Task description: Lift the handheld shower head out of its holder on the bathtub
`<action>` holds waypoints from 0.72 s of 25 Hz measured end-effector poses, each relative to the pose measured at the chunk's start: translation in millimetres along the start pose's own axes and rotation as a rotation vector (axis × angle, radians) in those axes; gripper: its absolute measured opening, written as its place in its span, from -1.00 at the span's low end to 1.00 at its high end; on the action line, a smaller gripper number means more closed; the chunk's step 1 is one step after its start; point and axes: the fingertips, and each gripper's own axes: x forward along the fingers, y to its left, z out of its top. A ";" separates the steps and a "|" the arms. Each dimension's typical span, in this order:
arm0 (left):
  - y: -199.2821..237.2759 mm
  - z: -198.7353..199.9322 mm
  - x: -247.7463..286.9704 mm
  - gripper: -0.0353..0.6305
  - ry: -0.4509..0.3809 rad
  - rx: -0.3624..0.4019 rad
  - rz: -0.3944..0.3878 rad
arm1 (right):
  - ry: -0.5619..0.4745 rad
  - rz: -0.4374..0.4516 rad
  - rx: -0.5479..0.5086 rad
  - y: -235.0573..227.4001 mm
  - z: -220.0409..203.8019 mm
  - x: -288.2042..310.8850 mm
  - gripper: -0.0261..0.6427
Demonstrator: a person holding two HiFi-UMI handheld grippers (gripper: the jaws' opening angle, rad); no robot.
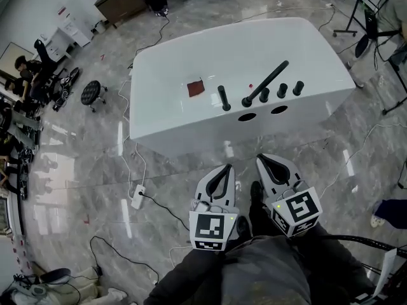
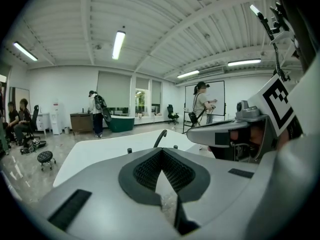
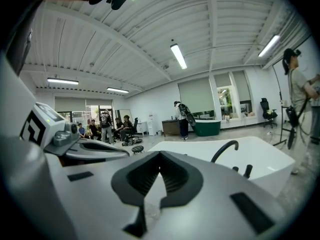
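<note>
Left gripper (image 1: pixel 224 169) closed, empty, lower centre of head view. Right gripper (image 1: pixel 262 160) just beside it, also closed, empty. Both point up-frame at the tub (image 1: pixel 191 56) in the upper centre; neither touches it. Shower head (image 1: pixel 267 81), black, sits in its holder (image 1: pixel 247 101) on the tub's near deck, right of centre, slanting to the upper right. 3 black knobs (image 1: pixel 282 91) just right of the holder, spout (image 1: pixel 224 98) left, red square (image 1: pixel 196 88) further left.
</note>
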 end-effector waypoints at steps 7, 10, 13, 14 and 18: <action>4.7 -4.1 56.6 -0.88 0.056 -0.015 -0.015 | 0.046 -0.004 0.052 -48.7 -11.9 30.8 -0.91; 10.9 3.1 85.8 -0.88 0.070 -0.005 -0.011 | 0.053 0.011 0.064 -69.4 -9.6 49.1 -0.91; 16.6 16.3 111.2 -0.88 0.073 0.003 0.002 | 0.052 0.039 0.063 -86.0 0.1 65.9 -0.91; 18.4 20.3 117.4 -0.88 0.071 0.005 0.009 | 0.050 0.051 0.058 -89.4 3.9 70.7 -0.91; 27.2 32.2 132.1 -0.88 0.061 -0.004 0.049 | 0.048 0.095 0.039 -100.0 16.0 87.8 -0.91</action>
